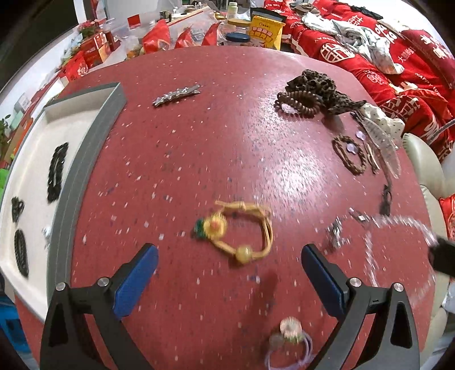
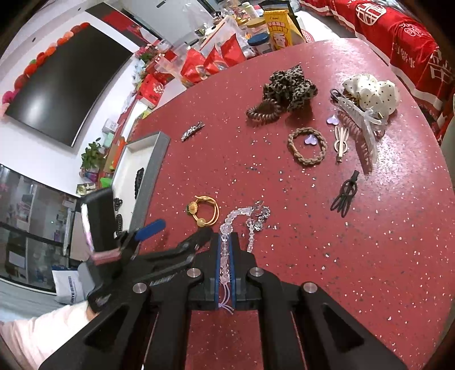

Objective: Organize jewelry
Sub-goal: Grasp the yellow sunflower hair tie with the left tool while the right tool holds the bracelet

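Right wrist view: the right claw [image 2: 226,250] is clenched on a clear crystal bead bracelet [image 2: 227,227] just above the red speckled bench [image 2: 355,256]. Left claw [image 1: 229,257] hangs spread wide, released, over a yellow cord hair tie with green flower [image 1: 241,227]. A grey-rimmed white tray [image 1: 85,159] holds black pieces. Writing on the yellow packet [image 2: 280,27] and red cloth [image 2: 398,28] is illegible.

A tray [image 2: 155,168] is sitting at the table's [image 2: 369,256] left edge holding hair clips [image 1: 57,170], a corded bracelet [image 2: 205,212] is lying just right of it, and scrunchies [image 2: 287,85] are resting farther back.
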A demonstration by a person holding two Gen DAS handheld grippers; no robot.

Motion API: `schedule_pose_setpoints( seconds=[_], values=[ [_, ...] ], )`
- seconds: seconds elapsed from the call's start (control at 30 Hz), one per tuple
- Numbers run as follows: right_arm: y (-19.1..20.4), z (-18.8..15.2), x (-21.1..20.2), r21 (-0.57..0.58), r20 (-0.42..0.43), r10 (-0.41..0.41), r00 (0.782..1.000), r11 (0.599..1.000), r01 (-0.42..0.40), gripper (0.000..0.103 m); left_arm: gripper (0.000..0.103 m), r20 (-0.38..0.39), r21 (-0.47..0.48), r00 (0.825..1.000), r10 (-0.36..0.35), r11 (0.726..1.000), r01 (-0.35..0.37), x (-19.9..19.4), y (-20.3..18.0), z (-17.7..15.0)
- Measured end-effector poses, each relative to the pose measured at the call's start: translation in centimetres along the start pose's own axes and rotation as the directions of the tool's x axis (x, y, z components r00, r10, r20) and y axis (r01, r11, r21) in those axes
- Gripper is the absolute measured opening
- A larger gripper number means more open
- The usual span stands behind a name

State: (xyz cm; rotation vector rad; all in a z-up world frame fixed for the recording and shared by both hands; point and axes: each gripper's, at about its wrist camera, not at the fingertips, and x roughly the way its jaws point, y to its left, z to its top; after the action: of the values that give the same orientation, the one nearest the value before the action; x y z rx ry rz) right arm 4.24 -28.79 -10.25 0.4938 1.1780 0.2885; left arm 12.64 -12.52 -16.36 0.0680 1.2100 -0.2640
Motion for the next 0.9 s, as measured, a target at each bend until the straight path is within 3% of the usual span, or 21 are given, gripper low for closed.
schedule_pose_setpoints(
  seconds=[0.13,0.2,0.27,0.33,0.4,0.43,0.53,0.9],
  values=[
    [-0.2,-0.2,-0.3,0.004,-0.001,-0.002,1.0,1.0,0.002,0.005,0.099,-0.005,0.017,1.0,0.017,1.0,-0.017,1.2,-0.5,0.8],
    [-0.3,-0.2,-0.4,0.007,-0.001,-0.004,1.0,1.0,0.004,0.005,0.082,-0.021,0.026,0.999,0.029,0.999,-0.029,1.7,-0.7,0.9],
    [-0.5,-0.3,-0.6,0.01,0.0,-0.004,1.0,1.0,0.004,0.005,0.077,-0.013,0.041,0.999,0.051,0.998,-0.05,1.8,-0.9,0.8],
    [-0.6,-0.3,-0.7,0.015,0.002,-0.005,1.0,1.0,0.005,0.005,0.058,0.003,0.056,0.999,0.046,0.997,-0.046,1.5,-1.0,0.8],
    [-0.8,-0.3,-0.7,0.021,0.002,-0.005,1.0,1.0,0.005,0.005,0.02,0.009,0.085,0.999,0.034,0.996,-0.035,1.2,-1.4,0.8],
    [-0.9,-0.3,-0.7,0.024,0.001,-0.005,1.0,1.0,0.005,0.005,0.012,0.002,0.094,1.0,0.028,0.995,-0.028,1.2,-1.5,0.9],
    [-0.9,-0.2,-0.5,0.03,-0.003,-0.004,1.0,1.0,0.004,0.005,0.011,-0.02,0.073,0.999,-0.03,0.997,0.031,0.9,-1.3,1.0],
    [-0.6,0.5,-1.0,0.039,-0.022,-0.004,1.0,0.999,0.005,0.005,0.011,-0.029,0.034,0.996,-0.081,0.996,0.082,-4.1,-1.1,-0.7]
  ],
)
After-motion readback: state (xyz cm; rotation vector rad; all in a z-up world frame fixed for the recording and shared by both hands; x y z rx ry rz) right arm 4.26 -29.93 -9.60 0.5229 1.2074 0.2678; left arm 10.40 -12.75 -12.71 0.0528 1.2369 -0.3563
